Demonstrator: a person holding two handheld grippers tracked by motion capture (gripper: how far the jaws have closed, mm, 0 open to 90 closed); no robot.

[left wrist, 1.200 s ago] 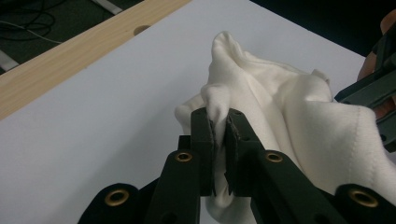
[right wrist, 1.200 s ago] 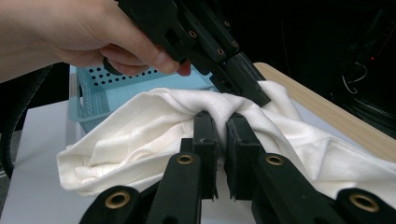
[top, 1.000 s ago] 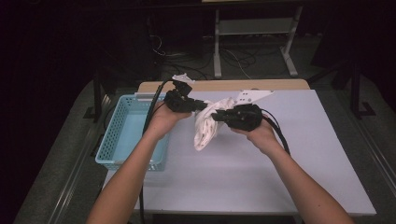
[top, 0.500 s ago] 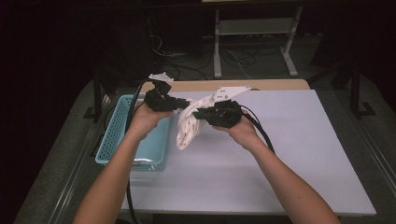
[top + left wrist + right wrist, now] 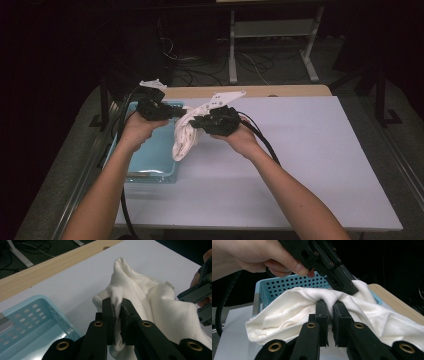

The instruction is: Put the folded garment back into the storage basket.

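A white cloth [image 5: 184, 135] hangs bunched between my two grippers, above the table near the right edge of a light blue basket [image 5: 150, 172]. My left gripper [image 5: 176, 112] is shut on an upper fold of the cloth [image 5: 140, 292]; its jaws pinch the fabric in the left gripper view, where the gripper [image 5: 118, 301] points at the white table. My right gripper [image 5: 196, 122] is shut on the same cloth [image 5: 287, 307], a short way right of the left one. In the right gripper view my right gripper [image 5: 330, 305] grips a ridge of fabric, with the left gripper [image 5: 347, 288] and its hand just beyond.
The blue perforated basket [image 5: 27, 322] stands at the table's left side. A white tabletop [image 5: 310, 155] stretches to the right, with a wooden strip [image 5: 280, 91] along its far edge. Black cables [image 5: 265, 145] trail from both grippers. A metal stand [image 5: 270, 45] is on the floor behind.
Both hands have carried the cloth to the left, from over the table's middle toward the basket. Both grips on the cloth have stayed the same.
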